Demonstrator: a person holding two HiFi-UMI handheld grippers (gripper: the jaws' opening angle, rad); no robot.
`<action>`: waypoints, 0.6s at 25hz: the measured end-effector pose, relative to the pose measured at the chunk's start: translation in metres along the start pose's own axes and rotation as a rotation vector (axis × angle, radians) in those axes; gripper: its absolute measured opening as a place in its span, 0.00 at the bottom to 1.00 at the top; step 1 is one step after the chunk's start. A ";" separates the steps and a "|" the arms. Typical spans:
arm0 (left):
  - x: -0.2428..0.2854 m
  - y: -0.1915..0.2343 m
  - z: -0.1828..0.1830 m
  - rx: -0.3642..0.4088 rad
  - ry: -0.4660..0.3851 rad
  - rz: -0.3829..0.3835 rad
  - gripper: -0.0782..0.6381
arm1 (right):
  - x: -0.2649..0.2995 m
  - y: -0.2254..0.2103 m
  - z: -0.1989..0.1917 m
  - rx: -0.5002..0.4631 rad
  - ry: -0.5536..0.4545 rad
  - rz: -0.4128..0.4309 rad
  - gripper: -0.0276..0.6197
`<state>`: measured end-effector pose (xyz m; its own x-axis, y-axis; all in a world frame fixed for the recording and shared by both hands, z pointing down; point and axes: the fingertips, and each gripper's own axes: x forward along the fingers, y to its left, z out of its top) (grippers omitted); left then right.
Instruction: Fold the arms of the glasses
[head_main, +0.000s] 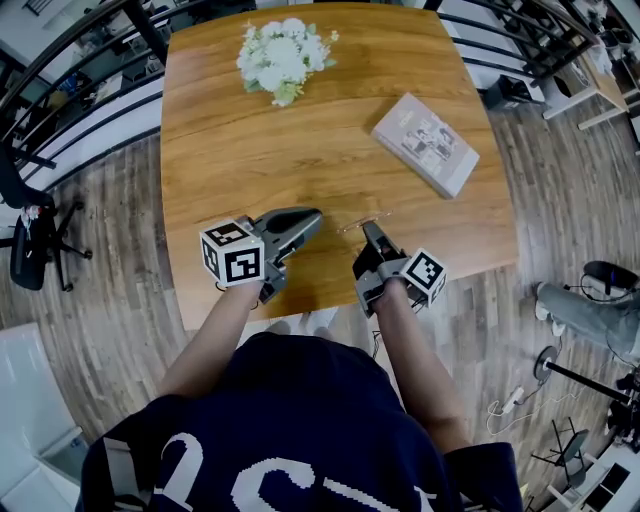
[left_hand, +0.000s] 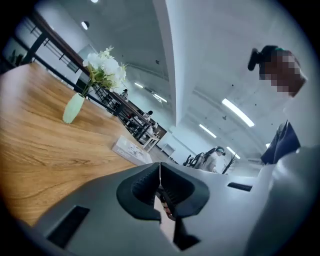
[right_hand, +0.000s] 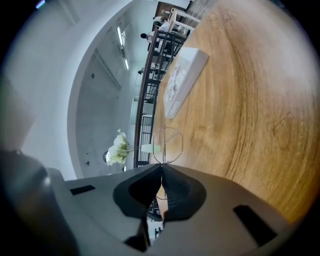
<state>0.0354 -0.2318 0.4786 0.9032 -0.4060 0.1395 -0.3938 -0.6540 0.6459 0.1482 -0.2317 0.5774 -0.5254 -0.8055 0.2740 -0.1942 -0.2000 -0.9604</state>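
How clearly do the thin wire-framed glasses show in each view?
Head view: fisheye bows the wooden table at its edges; the thin wire-framed glasses are faint. Right gripper view: one lens rim reads sharply at the shut right gripper, corners vignetted. Left gripper view: glasses not discernible.

A square wooden table (head_main: 300, 150) stands on a plank floor (head_main: 120, 250). A bunch of white flowers (head_main: 283, 58) in a pale vase (left_hand: 73, 108) stands near the middle of the far edge. A book (head_main: 426, 144) lies flat, askew, close to the right edge.
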 end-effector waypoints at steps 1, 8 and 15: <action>-0.001 0.000 -0.004 0.033 0.015 0.022 0.14 | 0.004 -0.009 0.001 0.009 -0.009 -0.024 0.09; -0.001 -0.006 -0.028 0.078 0.055 0.042 0.14 | 0.024 -0.047 0.008 0.088 -0.080 -0.136 0.09; -0.008 -0.009 -0.034 0.083 0.053 0.055 0.14 | 0.040 -0.053 0.012 0.137 -0.152 -0.183 0.09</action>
<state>0.0374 -0.2012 0.4973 0.8867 -0.4099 0.2139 -0.4538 -0.6831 0.5721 0.1473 -0.2598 0.6391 -0.3596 -0.8216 0.4423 -0.1551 -0.4147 -0.8966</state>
